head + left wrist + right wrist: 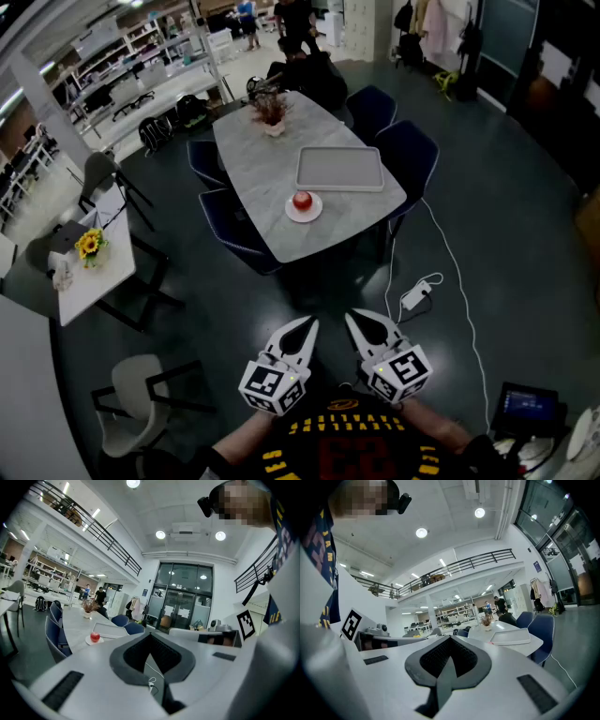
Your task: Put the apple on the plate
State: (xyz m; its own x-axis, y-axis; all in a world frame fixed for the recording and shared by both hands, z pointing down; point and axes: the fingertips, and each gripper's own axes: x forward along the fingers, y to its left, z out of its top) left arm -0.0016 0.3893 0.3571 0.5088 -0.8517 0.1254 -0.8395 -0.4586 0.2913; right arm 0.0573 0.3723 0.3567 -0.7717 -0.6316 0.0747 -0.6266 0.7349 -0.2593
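Observation:
A red apple (302, 200) rests on a small white plate (290, 215) near the front end of a grey marble table (253, 159), far ahead of me. In the left gripper view the apple (95, 637) and plate (88, 641) show small at the left. Both grippers are held close to my body, well short of the table. The left gripper (309, 324) and the right gripper (352, 319) point forward with their tips together and nothing between them. The same shut tips show in the left gripper view (151, 634) and the right gripper view (450, 638).
A white rectangular tray (339, 170) lies behind the plate, and a potted plant (272, 111) stands at the table's far end. Dark blue chairs (408, 155) ring the table. A power strip (415, 296) and its cable lie on the dark floor between me and the table.

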